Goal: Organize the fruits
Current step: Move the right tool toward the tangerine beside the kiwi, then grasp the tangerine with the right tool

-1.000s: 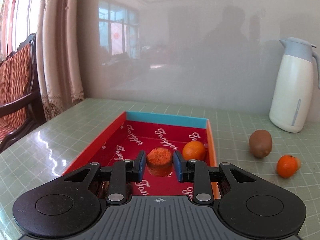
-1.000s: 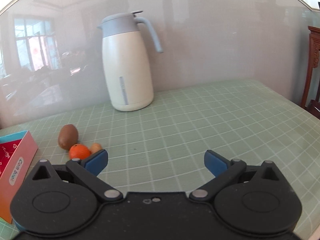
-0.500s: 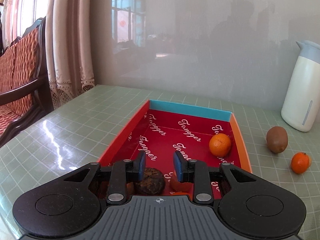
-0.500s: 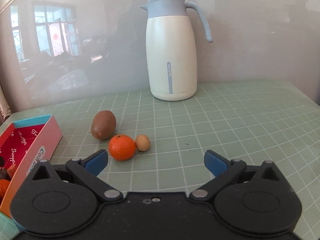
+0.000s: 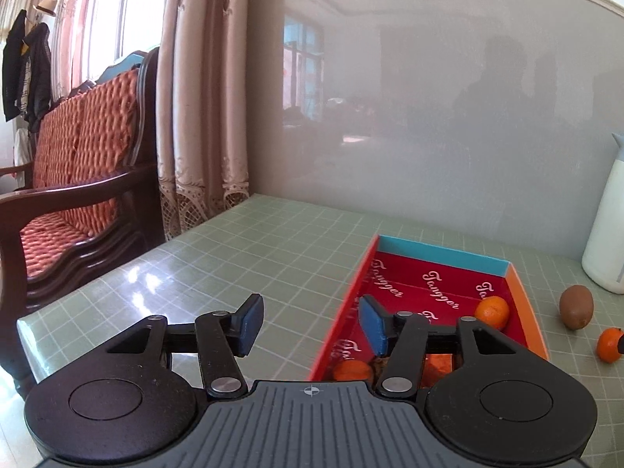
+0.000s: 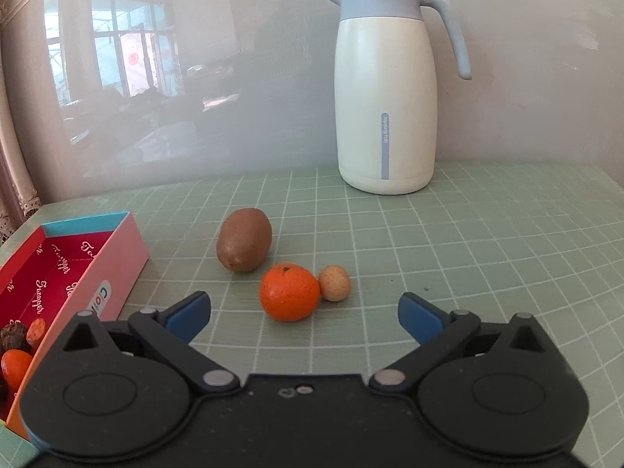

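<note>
Two views, taken in turn. From the left wrist, the left gripper hangs with its jaws spread wide and nothing between them, off the left edge of the red box, which holds an orange near its far right corner and more fruit, partly hidden behind the gripper, at the near end. Beyond the box's right wall a kiwi and a tangerine lie on the table. This side looks low in risk, though the right finger sits close over the box wall and could nudge it if lowered. A cushioned wooden chair and lace-edged curtains stand at the left. From the right wrist, the right gripper is likewise wide open and empty, lined up just short of the tangerine, which touches a small tan fruit; the kiwi lies just behind. Closing here could, I judge, knock the tan fruit rolling over the smooth green grid mat, or pinch both. A cream thermos jug stands against the glossy grey wall.
</note>
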Demonstrator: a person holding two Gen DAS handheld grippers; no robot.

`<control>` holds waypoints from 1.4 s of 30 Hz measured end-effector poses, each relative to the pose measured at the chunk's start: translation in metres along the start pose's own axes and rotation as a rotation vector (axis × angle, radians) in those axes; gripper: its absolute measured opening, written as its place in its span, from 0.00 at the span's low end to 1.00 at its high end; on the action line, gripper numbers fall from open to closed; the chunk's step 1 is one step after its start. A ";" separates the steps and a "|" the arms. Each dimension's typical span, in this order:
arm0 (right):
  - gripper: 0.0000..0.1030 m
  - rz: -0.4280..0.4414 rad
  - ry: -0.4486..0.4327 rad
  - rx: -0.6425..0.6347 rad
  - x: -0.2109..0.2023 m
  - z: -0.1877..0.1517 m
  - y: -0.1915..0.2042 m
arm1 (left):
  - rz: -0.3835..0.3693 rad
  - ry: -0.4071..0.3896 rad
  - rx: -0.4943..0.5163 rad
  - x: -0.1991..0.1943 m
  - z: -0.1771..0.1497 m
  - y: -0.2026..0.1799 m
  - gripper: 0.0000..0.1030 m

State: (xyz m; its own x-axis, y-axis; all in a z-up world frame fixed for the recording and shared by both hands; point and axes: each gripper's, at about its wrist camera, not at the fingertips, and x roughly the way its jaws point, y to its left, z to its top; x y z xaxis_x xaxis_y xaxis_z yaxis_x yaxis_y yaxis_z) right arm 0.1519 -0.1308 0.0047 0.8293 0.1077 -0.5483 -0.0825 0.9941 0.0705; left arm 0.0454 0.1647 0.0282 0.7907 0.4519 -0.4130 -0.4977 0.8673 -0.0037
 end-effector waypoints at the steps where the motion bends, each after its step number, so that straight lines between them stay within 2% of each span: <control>1: 1.00 0.000 0.001 -0.006 0.001 0.000 0.002 | 0.011 -0.001 -0.003 -0.001 -0.001 0.004 0.58; 5: 1.00 -0.002 0.001 -0.027 0.005 0.000 0.009 | 0.056 0.003 -0.043 -0.002 -0.003 0.024 0.70; 7: 1.00 -0.011 0.002 -0.037 0.007 0.000 0.011 | 0.078 0.009 -0.073 0.000 -0.003 0.033 0.72; 12: 1.00 -0.043 0.006 -0.065 0.016 -0.001 0.017 | 0.089 0.043 -0.119 0.009 -0.006 0.047 0.73; 21: 0.95 -0.065 0.018 -0.113 0.032 0.003 0.030 | 0.107 0.035 -0.119 0.011 -0.008 0.053 0.73; 26: 0.74 -0.056 0.042 -0.110 0.041 0.003 0.029 | 0.112 0.044 -0.128 0.013 -0.009 0.056 0.73; 36: 0.67 -0.038 0.054 -0.125 0.047 0.002 0.032 | 0.103 0.039 -0.112 0.011 -0.009 0.051 0.73; 38: 0.53 -0.036 0.047 -0.124 0.046 0.002 0.031 | 0.104 0.044 -0.117 0.012 -0.009 0.052 0.73; 39: 0.50 -0.029 0.047 -0.121 0.045 0.003 0.031 | 0.104 0.046 -0.118 0.012 -0.009 0.052 0.73; 42: 0.50 -0.024 0.069 -0.122 0.049 0.003 0.030 | 0.104 0.043 -0.117 0.012 -0.009 0.052 0.73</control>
State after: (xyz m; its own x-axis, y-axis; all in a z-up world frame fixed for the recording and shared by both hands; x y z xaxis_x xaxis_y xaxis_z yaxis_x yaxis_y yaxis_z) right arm 0.1915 -0.0954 -0.0179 0.7922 0.0801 -0.6050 -0.1328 0.9902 -0.0428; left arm 0.0262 0.2131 0.0151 0.7181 0.5263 -0.4553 -0.6160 0.7851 -0.0640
